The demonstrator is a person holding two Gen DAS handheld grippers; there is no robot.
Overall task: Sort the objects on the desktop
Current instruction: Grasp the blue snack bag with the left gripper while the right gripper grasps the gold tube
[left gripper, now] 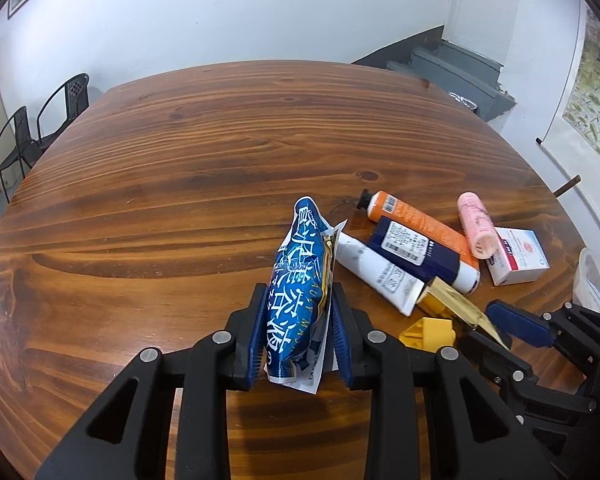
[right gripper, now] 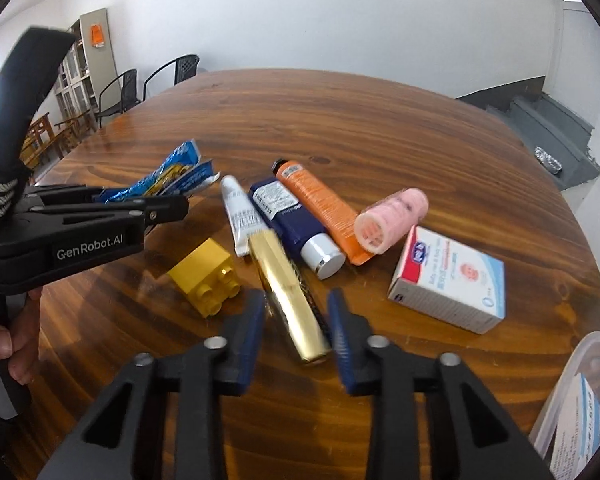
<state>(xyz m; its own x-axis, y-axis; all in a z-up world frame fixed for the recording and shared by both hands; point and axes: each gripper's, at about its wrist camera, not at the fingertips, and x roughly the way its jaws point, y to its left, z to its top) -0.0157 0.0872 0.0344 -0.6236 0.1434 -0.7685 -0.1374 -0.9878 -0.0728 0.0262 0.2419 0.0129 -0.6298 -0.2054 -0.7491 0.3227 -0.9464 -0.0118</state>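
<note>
Two grippers work over a wooden worktop [left gripper: 180, 160]. Left gripper [left gripper: 298, 336], nearest in its own view: pads clamped on a blue snack packet [left gripper: 300, 280], which stands up from the jaws, clear of the wood. Right gripper [right gripper: 296, 336]: pads astride the near end of a gold tube [right gripper: 296, 304]; the right pad appears to touch it, contact on the left cannot be told. Just left of the tube lies a yellow toy brick [right gripper: 204, 280]. Beyond, side by side and touching: a white tube [right gripper: 240, 216], a navy tube [right gripper: 292, 224] and an orange tube [right gripper: 320, 208]. A pink hair roller [right gripper: 392, 216] rests against the orange tube; a white medicine box [right gripper: 448, 280] lies beside it.
</note>
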